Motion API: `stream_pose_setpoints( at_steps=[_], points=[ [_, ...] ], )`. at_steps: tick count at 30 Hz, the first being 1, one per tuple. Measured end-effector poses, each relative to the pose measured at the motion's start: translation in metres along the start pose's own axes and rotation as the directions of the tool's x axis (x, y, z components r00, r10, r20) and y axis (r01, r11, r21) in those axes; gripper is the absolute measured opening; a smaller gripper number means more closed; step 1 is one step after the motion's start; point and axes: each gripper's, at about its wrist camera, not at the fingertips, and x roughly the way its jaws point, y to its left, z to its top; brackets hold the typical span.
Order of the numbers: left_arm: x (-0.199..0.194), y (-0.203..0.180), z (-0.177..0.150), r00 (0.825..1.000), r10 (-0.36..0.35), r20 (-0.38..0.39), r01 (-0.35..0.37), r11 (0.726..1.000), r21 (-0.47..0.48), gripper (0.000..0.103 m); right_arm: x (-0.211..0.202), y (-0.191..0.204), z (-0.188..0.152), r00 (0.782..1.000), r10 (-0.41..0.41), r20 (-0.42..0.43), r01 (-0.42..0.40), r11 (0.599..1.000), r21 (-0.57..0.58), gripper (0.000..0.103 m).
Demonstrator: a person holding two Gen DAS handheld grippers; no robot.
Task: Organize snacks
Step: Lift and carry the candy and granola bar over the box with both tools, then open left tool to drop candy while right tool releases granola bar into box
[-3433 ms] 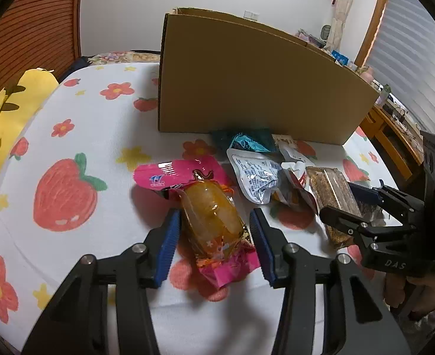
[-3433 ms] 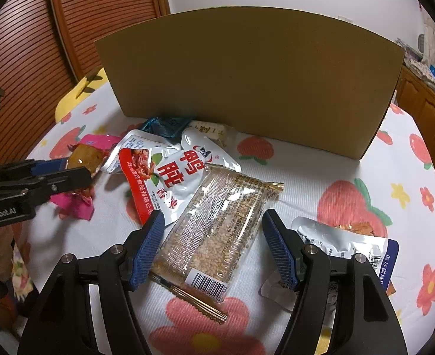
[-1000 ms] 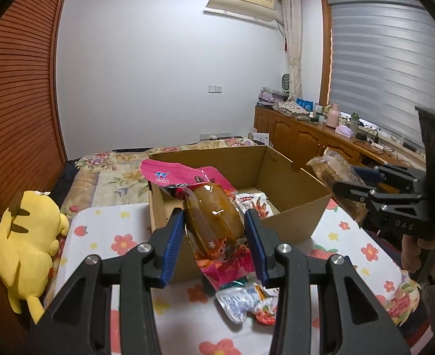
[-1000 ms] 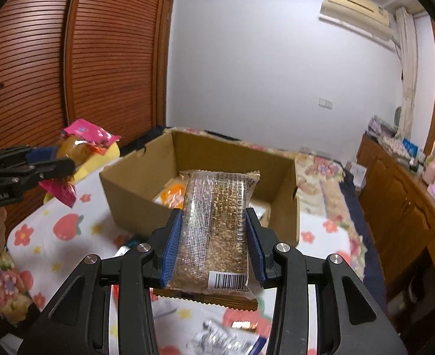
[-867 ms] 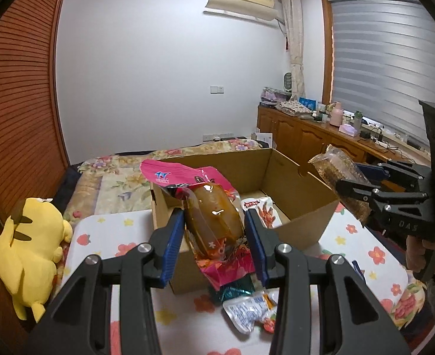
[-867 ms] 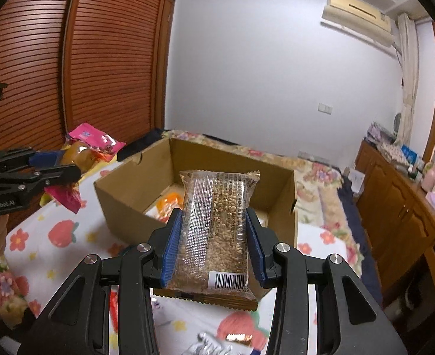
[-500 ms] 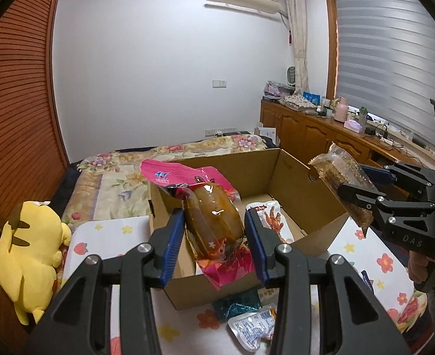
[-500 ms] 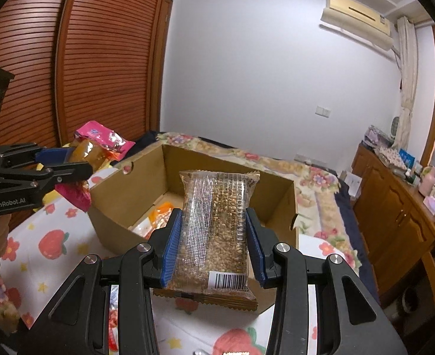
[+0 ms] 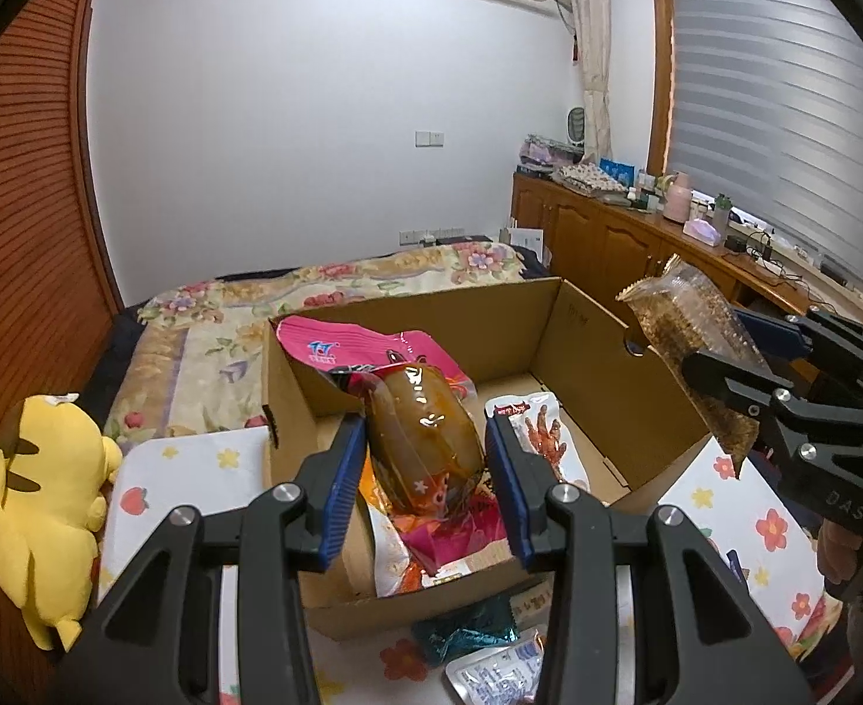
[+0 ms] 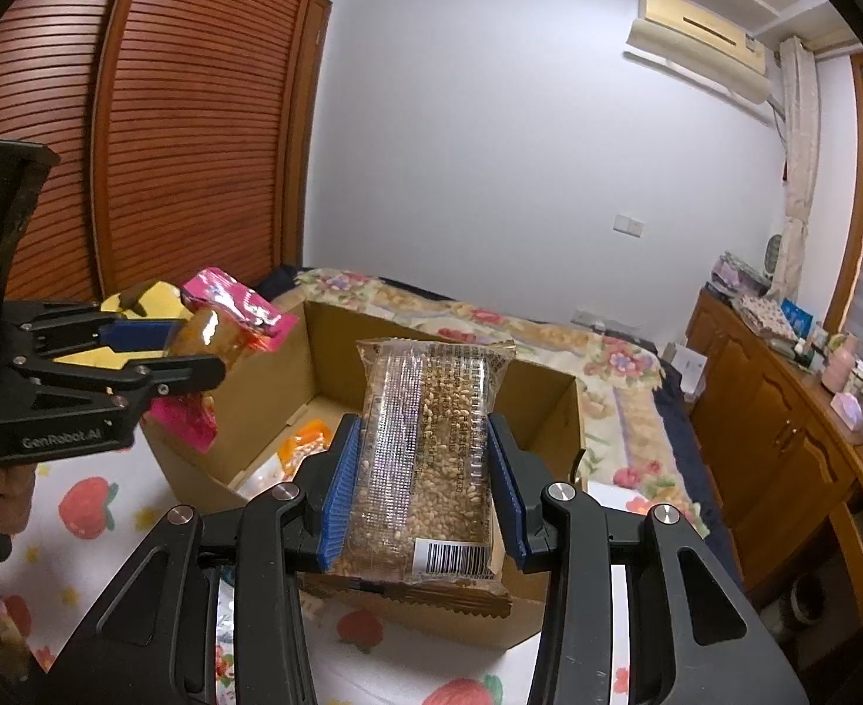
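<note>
My left gripper [image 9: 425, 473] is shut on a pink packet with a brown glazed snack [image 9: 422, 417] and holds it above the near left part of the open cardboard box [image 9: 595, 346]. My right gripper [image 10: 425, 490] is shut on a clear pack of sesame-grain bars [image 10: 431, 446], held above the box [image 10: 548, 411] near its front right wall. The pack also shows in the left wrist view [image 9: 689, 323], and the pink packet in the right wrist view [image 10: 225, 323]. Snack packets [image 9: 540, 440] lie on the box floor.
A teal packet [image 9: 466, 631] and a white packet [image 9: 496, 672] lie on the flowered cloth [image 9: 196, 458] in front of the box. A yellow plush toy [image 9: 43, 505] lies at the left. A bed and wooden cabinets [image 9: 607, 235] stand behind.
Both grippers took up their snacks from the cloth, lifted them and carried them over the box. In the last second both have moved forward and lower toward the box opening.
</note>
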Motion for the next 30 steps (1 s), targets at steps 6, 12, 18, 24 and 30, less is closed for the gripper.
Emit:
stream_pose_setpoints(
  at_steps=[6,12,18,24,30],
  points=[
    [0.020,-0.001,0.000,0.999,-0.007,-0.033,0.006,1.000,-0.026,0.041,0.012,0.000,-0.002,1.000,-0.021,-0.015,0.022,1.000,0.009,0.041],
    [0.037,-0.006,0.002,0.998,-0.016,-0.061,0.012,0.999,-0.053,0.041,0.027,-0.007,-0.004,0.999,-0.041,-0.030,0.042,0.999,0.029,0.041],
    [0.050,-0.014,-0.003,0.996,-0.014,-0.093,0.011,0.999,-0.035,0.042,0.048,-0.012,-0.007,0.996,-0.060,-0.060,0.062,0.998,0.025,0.041],
    [0.052,-0.013,-0.004,0.995,-0.010,-0.095,0.008,1.000,-0.025,0.039,0.069,-0.012,-0.012,0.991,-0.087,-0.104,0.090,0.996,0.024,0.041],
    [0.047,-0.014,-0.004,0.997,0.001,-0.083,-0.002,1.000,-0.014,0.039,0.081,-0.019,-0.020,0.987,-0.066,-0.148,0.074,0.996,0.052,0.041]
  ],
)
